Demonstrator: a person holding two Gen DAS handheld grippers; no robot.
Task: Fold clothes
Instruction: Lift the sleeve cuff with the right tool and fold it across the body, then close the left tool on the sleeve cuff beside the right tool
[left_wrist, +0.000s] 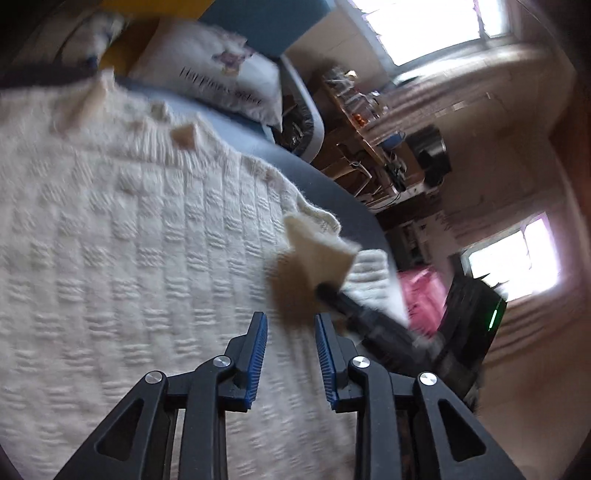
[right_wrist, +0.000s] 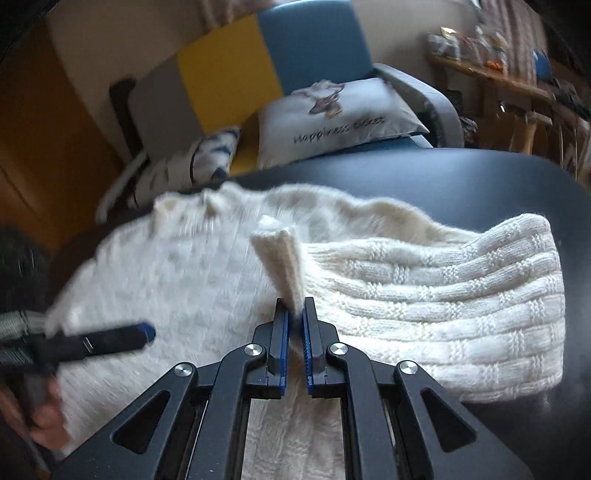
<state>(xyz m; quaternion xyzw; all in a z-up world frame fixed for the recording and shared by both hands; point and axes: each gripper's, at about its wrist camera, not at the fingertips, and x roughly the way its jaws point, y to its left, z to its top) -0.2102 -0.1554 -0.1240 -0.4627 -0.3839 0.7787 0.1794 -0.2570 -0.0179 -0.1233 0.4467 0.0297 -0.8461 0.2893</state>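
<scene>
A cream knitted sweater (left_wrist: 129, 240) lies spread on a dark table (right_wrist: 443, 184). Its sleeve (right_wrist: 443, 295) is bunched to the right in the right wrist view. My right gripper (right_wrist: 295, 304) is shut on a pinched fold of the sweater (right_wrist: 280, 254), which stands up between the pads. That same fold (left_wrist: 317, 251) rises from my right gripper (left_wrist: 327, 290) in the left wrist view, at the sweater's edge. My left gripper (left_wrist: 290, 317) hovers open over the knit just beside that fold, with nothing between its fingers. From the right wrist view my left gripper (right_wrist: 146, 332) comes in at the left, held by a hand (right_wrist: 44, 417).
Behind the table stands a sofa with a printed pillow (right_wrist: 340, 118) and a striped cushion (right_wrist: 207, 155). A cluttered wooden shelf (left_wrist: 362, 122) and a pink object (left_wrist: 421, 291) lie beyond the table's rounded edge (left_wrist: 295, 170). Bare tabletop shows to the far right of the sweater.
</scene>
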